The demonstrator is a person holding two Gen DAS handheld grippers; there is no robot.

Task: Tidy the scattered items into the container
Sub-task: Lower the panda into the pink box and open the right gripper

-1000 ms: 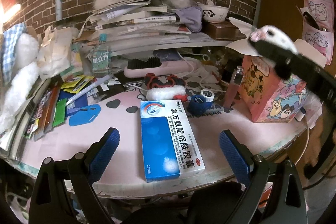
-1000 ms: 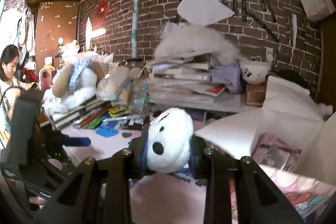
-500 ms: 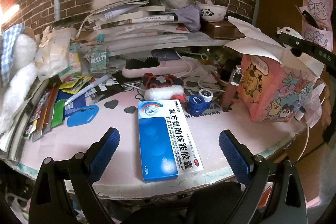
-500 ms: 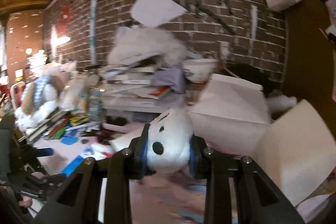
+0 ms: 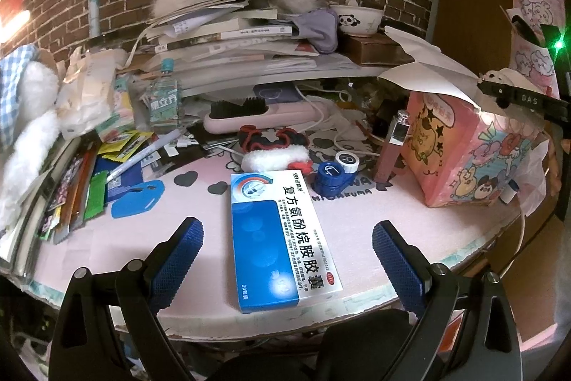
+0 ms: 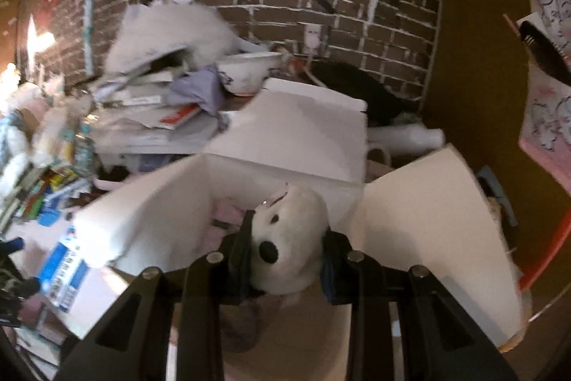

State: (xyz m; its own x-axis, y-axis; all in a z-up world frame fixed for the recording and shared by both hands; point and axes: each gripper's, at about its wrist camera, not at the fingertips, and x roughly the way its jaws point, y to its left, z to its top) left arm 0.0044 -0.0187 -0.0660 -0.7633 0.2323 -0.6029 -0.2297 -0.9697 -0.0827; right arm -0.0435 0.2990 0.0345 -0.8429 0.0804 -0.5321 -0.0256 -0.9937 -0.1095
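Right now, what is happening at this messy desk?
A person is tidying with two handheld grippers. The right gripper is shut on a small white plush toy and holds it over the open flaps of the pink cartoon box. The left gripper is open, with the blue medicine box lying on the table between its fingers.

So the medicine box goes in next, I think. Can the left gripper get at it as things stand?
Probably yes. The left gripper is open with the medicine box lying flat between its fingers, nothing on top of it or crowding its long sides.
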